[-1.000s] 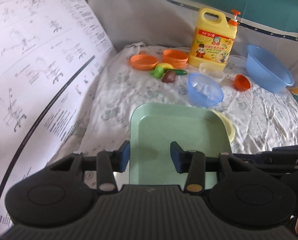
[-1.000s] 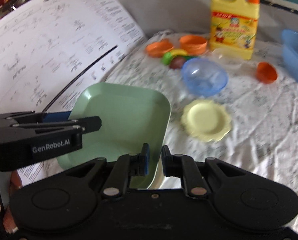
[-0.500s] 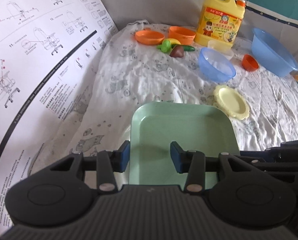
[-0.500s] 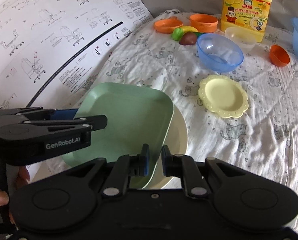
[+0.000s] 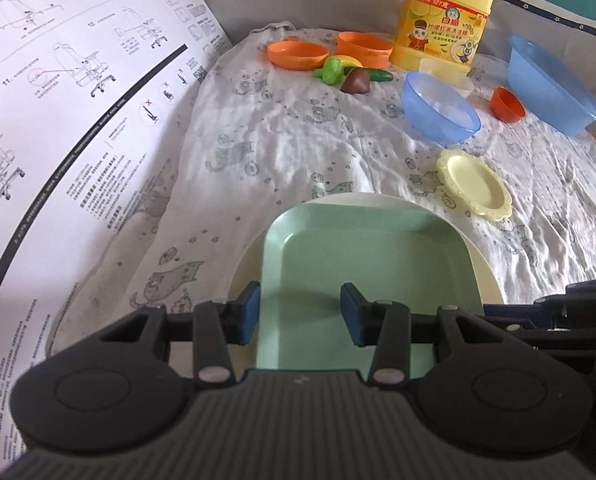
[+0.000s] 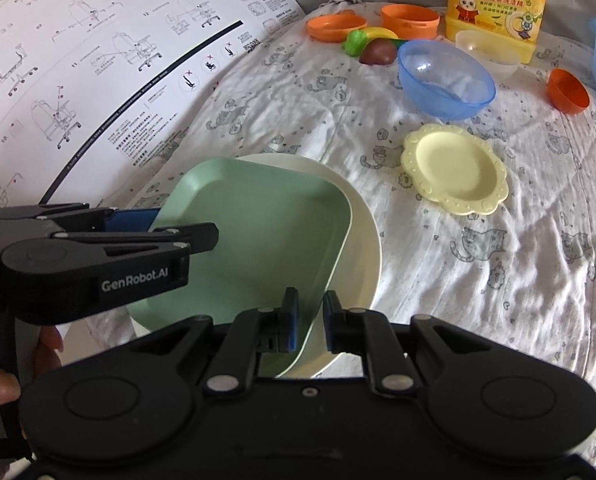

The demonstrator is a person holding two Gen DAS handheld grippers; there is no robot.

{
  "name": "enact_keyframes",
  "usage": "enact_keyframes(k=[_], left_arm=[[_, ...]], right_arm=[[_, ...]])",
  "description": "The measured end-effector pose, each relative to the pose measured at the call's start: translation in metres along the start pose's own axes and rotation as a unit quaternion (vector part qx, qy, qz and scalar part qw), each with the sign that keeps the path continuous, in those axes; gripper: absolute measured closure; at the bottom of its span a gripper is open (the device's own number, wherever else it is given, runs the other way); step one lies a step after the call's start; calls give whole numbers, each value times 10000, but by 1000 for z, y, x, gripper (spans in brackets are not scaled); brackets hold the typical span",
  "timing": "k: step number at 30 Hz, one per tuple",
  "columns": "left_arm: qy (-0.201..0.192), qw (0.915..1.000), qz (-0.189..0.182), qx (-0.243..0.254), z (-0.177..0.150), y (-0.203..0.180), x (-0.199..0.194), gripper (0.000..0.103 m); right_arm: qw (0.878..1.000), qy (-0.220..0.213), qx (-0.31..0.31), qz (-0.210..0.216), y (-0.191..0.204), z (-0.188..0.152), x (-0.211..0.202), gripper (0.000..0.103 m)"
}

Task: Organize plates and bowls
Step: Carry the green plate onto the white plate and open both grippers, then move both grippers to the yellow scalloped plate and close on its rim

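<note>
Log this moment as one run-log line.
stage: stacking | green square plate over cream round plate | right gripper: shut on green plate's edge | left gripper: open, straddling plate | small yellow plate: untouched

A pale green square plate was seen over a cream round plate. A pale yellow plate with a scalloped, embossed rim was shown on a white cloth printed with small grey cats. Two bowls were rendered in translucent blue, and a clear one was noted. Orange was seen on two dishes and a small cup. A yellow bottle with an orange pump carried a cartoon label. Black bodies and blue pads were seen on the grippers. A white sheet was printed with black line diagrams.
</note>
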State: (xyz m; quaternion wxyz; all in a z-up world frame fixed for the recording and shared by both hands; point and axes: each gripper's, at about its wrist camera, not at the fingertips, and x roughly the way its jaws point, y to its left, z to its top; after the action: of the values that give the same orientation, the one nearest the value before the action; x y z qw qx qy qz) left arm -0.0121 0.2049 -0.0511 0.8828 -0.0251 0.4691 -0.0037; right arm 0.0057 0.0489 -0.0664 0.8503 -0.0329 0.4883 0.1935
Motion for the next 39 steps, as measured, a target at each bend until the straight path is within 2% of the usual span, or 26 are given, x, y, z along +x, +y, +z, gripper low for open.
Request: enact_keyframes(k=[3,4,6,7,9,11,13,15,21,27,39], left_arm=[[16,10000,13,10,0,-2,2,60],[17,10000,-1,12,0,-2,1,55],[-56,10000,-12,1,1,-4,-3,42],[-142,9999,22,22,2,-5,-8,33],[-374,9992,105,89,3,-8,-18,21],[-558,9982,193,115,6,-8,-27,7],[-686,9973,256,85,8,-7,-34,1],[-709,9970,313,0,10,-5,-36,0],[-528,9978,325,-246,13,1,-35,0],[-502,9980,360,-166,18,-11,-33,0],[-481,9987,145,88,43,-52,-16,0]], right_arm=[[10000,17,32,28,-3,0,1,88],[10000,22,47,60,-4,0,1,87],[9999,-37,62,126,-4,0,-2,66],[9999,-108,5,129,-3,0,-6,61],[9994,-275,-132,163,0,0,-15,37],[9986,-457,-217,151,1,0,-23,22],[9977,-591,-306,118,1,-1,-30,20],[9974,-656,-280,89,-2,-1,-34,0],[9966,-818,-86,2,-17,-2,-44,0],[9963,-808,281,-116,-41,-5,-44,0],[9874,-946,1207,-388,-108,-5,-49,0]])
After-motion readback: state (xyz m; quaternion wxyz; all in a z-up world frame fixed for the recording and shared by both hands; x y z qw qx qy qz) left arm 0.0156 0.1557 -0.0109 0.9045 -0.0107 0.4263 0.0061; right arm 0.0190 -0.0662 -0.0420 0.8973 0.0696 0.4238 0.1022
